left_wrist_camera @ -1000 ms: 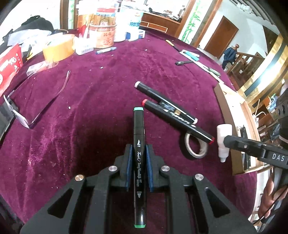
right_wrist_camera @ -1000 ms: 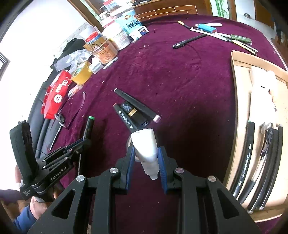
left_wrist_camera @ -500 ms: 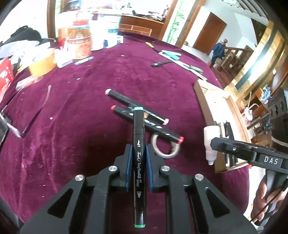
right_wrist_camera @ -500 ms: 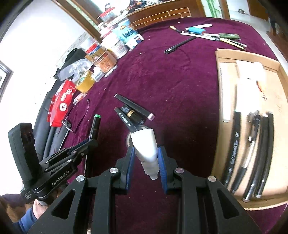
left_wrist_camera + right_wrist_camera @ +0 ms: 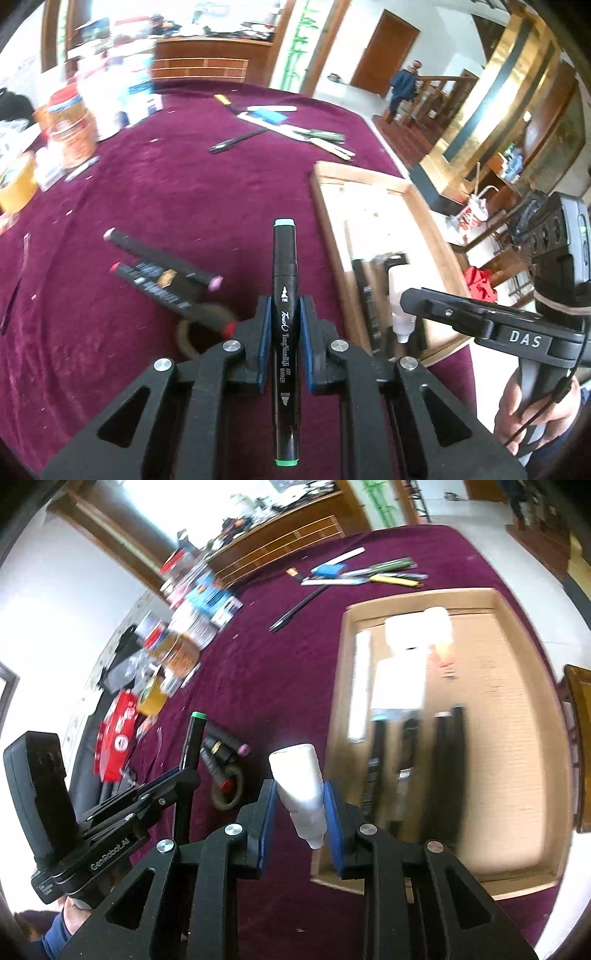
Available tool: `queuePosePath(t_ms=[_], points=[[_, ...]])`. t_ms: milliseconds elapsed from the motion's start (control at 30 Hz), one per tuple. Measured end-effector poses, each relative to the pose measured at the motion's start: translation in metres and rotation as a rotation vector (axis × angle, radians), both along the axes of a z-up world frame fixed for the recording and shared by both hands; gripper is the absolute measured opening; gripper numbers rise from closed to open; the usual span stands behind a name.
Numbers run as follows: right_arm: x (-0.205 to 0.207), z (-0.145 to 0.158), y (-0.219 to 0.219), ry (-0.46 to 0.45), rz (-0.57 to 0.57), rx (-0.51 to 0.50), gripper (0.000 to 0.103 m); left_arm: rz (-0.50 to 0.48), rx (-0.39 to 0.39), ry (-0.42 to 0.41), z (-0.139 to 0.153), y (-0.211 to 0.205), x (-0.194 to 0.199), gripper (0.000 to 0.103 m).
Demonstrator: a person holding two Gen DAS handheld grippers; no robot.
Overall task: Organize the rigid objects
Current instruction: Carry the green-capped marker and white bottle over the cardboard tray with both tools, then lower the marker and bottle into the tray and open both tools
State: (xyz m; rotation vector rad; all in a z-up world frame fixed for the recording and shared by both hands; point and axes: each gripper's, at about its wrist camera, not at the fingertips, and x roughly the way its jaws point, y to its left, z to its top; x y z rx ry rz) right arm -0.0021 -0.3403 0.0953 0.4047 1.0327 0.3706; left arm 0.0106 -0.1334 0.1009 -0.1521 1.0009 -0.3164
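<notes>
My left gripper (image 5: 283, 314) is shut on a black art marker (image 5: 284, 273) with green caps, which points forward above the purple cloth, just left of the cardboard tray (image 5: 327, 210). My right gripper (image 5: 300, 797) is shut on a small white squeeze bottle (image 5: 301, 779), nozzle toward the camera, hovering over the tray's near left corner (image 5: 332, 880). From the left wrist view the white bottle (image 5: 399, 291) hangs over the tray's near end. Several black pens (image 5: 376, 760) and white items (image 5: 402, 672) lie inside the tray. Two black markers (image 5: 162, 269) rest crossed on a tape ring (image 5: 188, 332).
A person's hand (image 5: 532, 413) grips the right tool. Jars, boxes and a tape roll (image 5: 14, 184) crowd the far left of the cloth. Pens, a ruler and a blue item (image 5: 273, 118) lie at the far edge. A person (image 5: 404, 85) stands by a distant staircase.
Both grippers have swept right and slightly up with their loads. The tray has come much nearer in both views, and the crossed markers have slid to the left.
</notes>
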Motion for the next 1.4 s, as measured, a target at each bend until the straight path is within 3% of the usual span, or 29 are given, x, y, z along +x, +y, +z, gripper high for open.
queuePosePath(t_ms=[200, 467, 767, 1100, 1400], points=[[0.003, 0.002, -0.045, 0.004, -0.069, 0.004, 0.023, -0.078, -0.022, 0.0, 0.008, -0.053, 0.015, 0.012], [0.023, -0.002, -0.09, 0.024, -0.114, -0.019, 0.023, -0.135, -0.03, 0.039, -0.003, -0.118, 0.039, 0.012], [0.084, -0.012, -0.129, 0.063, -0.163, -0.034, 0.023, -0.123, -0.071, 0.104, -0.023, -0.17, 0.085, 0.012], [0.154, -0.03, -0.139, 0.122, -0.185, -0.059, 0.023, -0.048, -0.119, 0.175, -0.053, -0.197, 0.119, 0.012], [0.173, -0.046, -0.131, 0.155, -0.154, -0.091, 0.023, -0.005, -0.119, 0.202, -0.067, -0.197, 0.128, 0.012]])
